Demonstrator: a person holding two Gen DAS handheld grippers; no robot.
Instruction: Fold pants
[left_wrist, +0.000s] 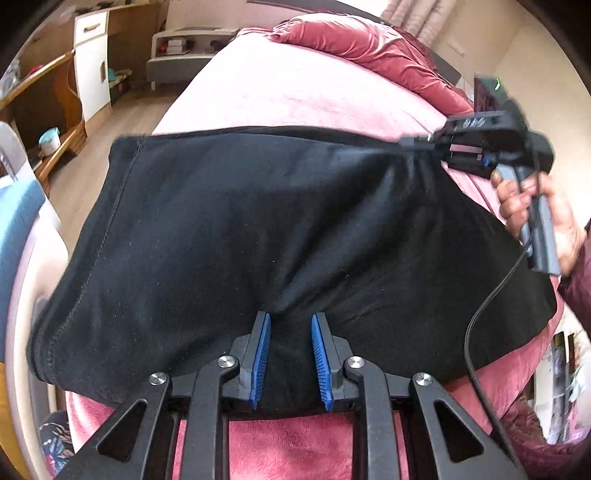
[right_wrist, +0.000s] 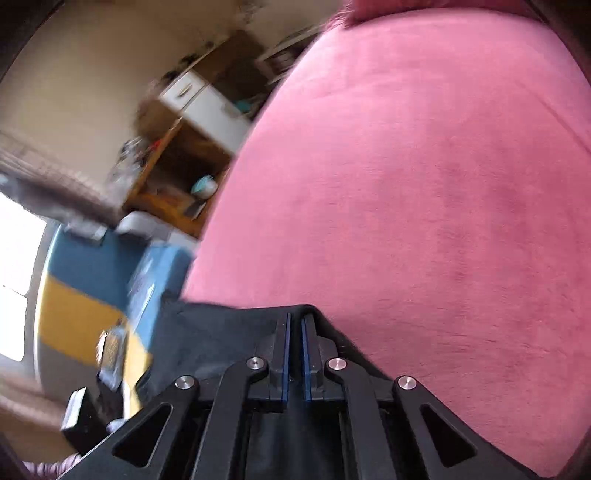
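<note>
**Left wrist view: fold in progress, one corner lifted**

Your left claw (left_wrist: 290, 356) stands spread over the near edge of the pants (left_wrist: 229, 236), blue pads apart, with cloth lying between them but not pinched. At two o'clock in this view your right claw (left_wrist: 415, 144) is pressed together on the far corner of the pants, and the fabric gathers in pleats toward it. Your right hand (left_wrist: 535, 218) grips the handle at three o'clock.

In the right wrist view, the right claw (right_wrist: 294, 325) shows its pads nearly shut with black fabric caught between them; the open bed (right_wrist: 424, 166) fills twelve to three o'clock.

Step in hand, by my judgement: carrying one end of the garment over for a fold. Next, you need the left claw closed on the near edge so both corners travel together; otherwise the cloth will likely skew.

Condition of the pants: black, soft knit, already doubled into a broad panel lying across the pink bed. A stitched hem runs down the nine o'clock side. Slack wrinkles radiate from both claws.
</note>
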